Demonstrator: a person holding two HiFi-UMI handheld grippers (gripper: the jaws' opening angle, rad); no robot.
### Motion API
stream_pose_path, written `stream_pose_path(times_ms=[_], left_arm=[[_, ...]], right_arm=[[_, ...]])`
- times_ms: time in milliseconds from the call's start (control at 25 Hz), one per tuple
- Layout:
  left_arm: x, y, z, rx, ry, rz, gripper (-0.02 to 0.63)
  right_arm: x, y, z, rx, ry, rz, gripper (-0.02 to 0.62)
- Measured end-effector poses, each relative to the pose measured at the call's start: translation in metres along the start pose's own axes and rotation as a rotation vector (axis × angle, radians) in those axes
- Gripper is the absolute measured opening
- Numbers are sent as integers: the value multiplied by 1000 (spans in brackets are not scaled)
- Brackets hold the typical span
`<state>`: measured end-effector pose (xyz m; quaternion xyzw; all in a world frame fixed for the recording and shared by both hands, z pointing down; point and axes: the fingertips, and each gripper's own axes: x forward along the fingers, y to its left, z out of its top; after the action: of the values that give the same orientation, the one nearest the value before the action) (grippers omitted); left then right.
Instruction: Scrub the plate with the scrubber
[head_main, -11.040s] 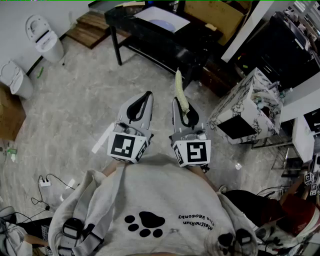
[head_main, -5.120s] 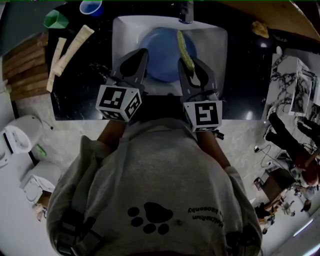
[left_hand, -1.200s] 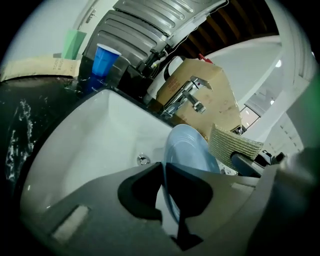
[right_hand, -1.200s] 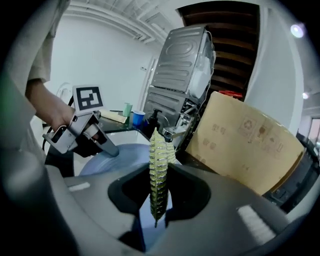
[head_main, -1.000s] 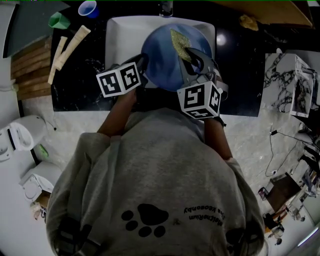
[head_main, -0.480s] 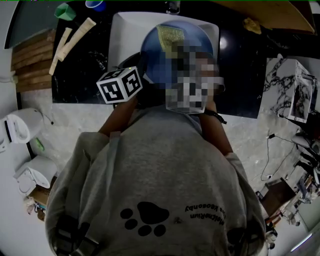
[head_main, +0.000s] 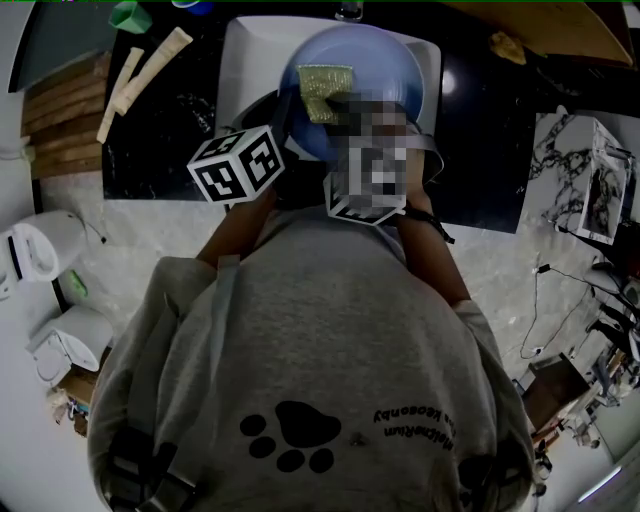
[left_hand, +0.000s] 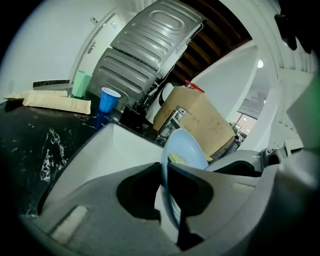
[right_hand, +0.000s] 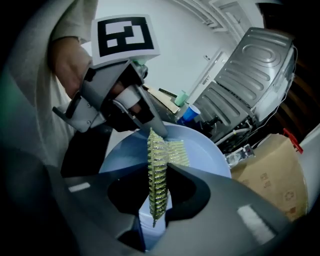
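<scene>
The white rectangular sink basin (head_main: 245, 60) lies under everything, so a dropped plate would strike its hard surface. The round light-blue plate (head_main: 385, 60) is held tilted above it by its near-left rim, pinched in the left gripper (left_hand: 164, 170). Those jaws have just been easing apart with the rim between them, and with more slack scrubbing pressure could lever the plate loose. The flat yellow-green mesh scrubber (right_hand: 156, 150), clamped edge-on in the right gripper (right_hand: 159, 172), touches the plate's face. It looks floppy and may fold or slip out.

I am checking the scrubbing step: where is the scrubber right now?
In the right gripper view, the scrubber is clamped in the right gripper, its far end lying against the blue plate over the sink.
</scene>
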<state>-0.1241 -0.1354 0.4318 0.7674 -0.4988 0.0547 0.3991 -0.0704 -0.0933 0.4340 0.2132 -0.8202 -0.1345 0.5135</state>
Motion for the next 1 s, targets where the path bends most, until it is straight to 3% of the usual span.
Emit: stream_pose_path(times_ms=[400, 640, 1000], left_arm=[[-3, 15, -11, 10, -11, 37, 31], [-5, 20, -13, 10, -34, 47, 31], [-9, 31, -19, 13, -35, 70, 25]], right_arm=[[-2, 65, 5, 170, -52, 372, 74], [-12, 90, 9, 232, -66, 528, 74], [-28, 107, 8, 320, -68, 685, 74]])
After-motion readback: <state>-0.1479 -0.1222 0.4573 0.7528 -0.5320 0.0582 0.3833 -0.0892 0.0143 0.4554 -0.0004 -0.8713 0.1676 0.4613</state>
